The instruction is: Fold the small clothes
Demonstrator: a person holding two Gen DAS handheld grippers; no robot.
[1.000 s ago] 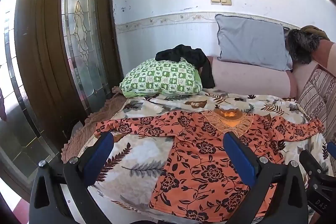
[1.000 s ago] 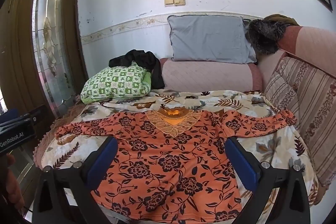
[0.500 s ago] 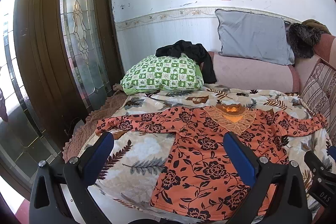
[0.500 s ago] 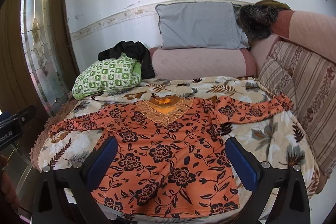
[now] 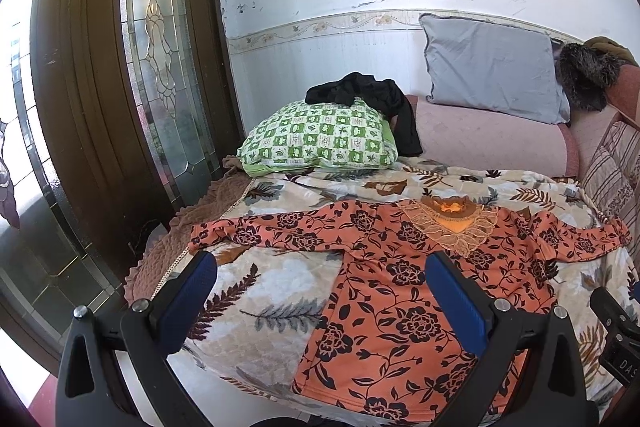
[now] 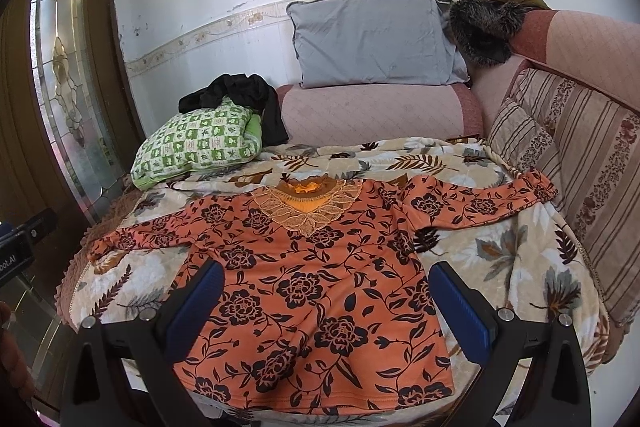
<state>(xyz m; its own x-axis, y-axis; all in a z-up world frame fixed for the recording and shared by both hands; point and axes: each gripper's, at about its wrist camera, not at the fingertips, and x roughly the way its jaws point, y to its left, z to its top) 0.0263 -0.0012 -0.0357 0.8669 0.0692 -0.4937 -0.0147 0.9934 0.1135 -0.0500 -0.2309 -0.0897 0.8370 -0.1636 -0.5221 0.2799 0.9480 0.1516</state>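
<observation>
An orange long-sleeved top (image 5: 400, 279) (image 6: 304, 287) with black flowers and a lace neckline lies flat, front up, on a leaf-patterned blanket (image 5: 280, 291) (image 6: 500, 251). Both sleeves are spread out sideways. My left gripper (image 5: 320, 267) is open above the blanket and the top's left edge, holding nothing. My right gripper (image 6: 328, 269) is open above the top's lower body, also with nothing in it. Neither gripper touches the cloth.
A green checked pillow (image 5: 320, 139) with a black garment (image 5: 372, 99) on it lies at the back left. A grey pillow (image 6: 372, 39) leans on the wall. A striped sofa back (image 6: 592, 163) is right, a wooden glass-panelled door (image 5: 152, 67) left.
Both views have tilted downward and drawn slightly closer, so the top and blanket fill more of the frame. The top has not moved and both grippers stay open.
</observation>
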